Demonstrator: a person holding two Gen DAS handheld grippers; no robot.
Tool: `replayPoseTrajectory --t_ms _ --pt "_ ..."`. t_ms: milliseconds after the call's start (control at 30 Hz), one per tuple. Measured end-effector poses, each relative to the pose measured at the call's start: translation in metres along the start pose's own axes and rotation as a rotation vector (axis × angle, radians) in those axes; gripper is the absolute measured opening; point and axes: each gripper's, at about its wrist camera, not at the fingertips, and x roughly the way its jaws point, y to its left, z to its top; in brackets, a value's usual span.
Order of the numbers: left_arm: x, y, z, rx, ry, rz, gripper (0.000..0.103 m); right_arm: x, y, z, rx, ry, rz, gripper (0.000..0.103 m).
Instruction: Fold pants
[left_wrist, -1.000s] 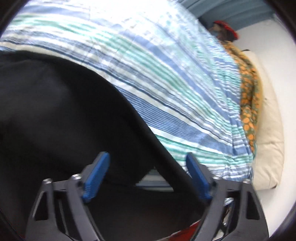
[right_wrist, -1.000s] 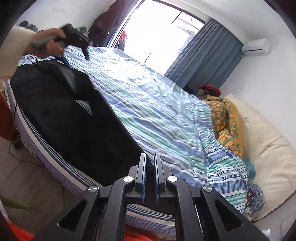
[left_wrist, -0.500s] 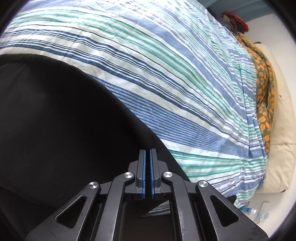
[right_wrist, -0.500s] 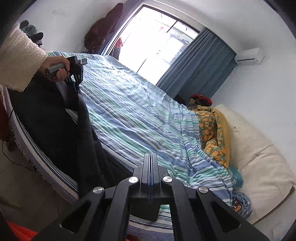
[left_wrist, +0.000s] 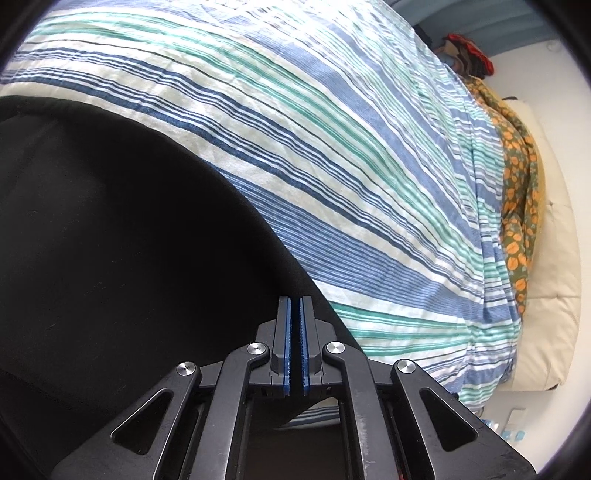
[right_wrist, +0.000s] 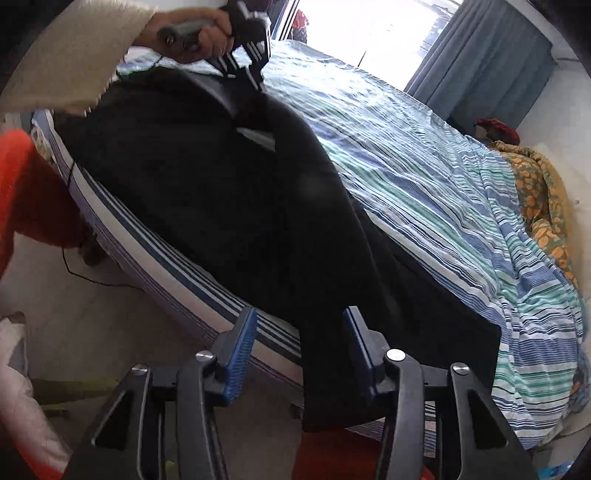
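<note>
The black, soft-fabric pants (right_wrist: 229, 192) lie spread along the near edge of the bed, on the blue, green and white striped bedsheet (right_wrist: 424, 177), one leg end hanging over the edge.

Left gripper (left_wrist: 294, 347): jaws fully together. In the right wrist view its tips bear on a raised ridge of the black cloth, so it appears to pinch the upper edge; the pinch itself is hidden in its own view.

Right gripper (right_wrist: 299, 350): jaws opening, part-wide. The hanging leg end sits between the blue pads (right_wrist: 238, 354), which do not press on it.

Handling, as judged: light, limp cloth that sags and drapes, with no stiffness. Best taken at hem or waistband, where layers are thickest; a shallow bite could slip.
</note>
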Motion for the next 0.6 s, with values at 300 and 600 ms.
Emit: replayPoseTrajectory --t_ms 300,600 --pt "0.0 0.002 -0.001 -0.001 -0.007 -0.006 0.003 0.007 -0.022 -0.016 0.041 0.135 -0.061 0.003" --pt "-0.03 -0.011 0.014 0.019 -0.159 -0.026 0.002 -0.054 -0.194 0.063 0.202 -0.062 -0.147 0.002"
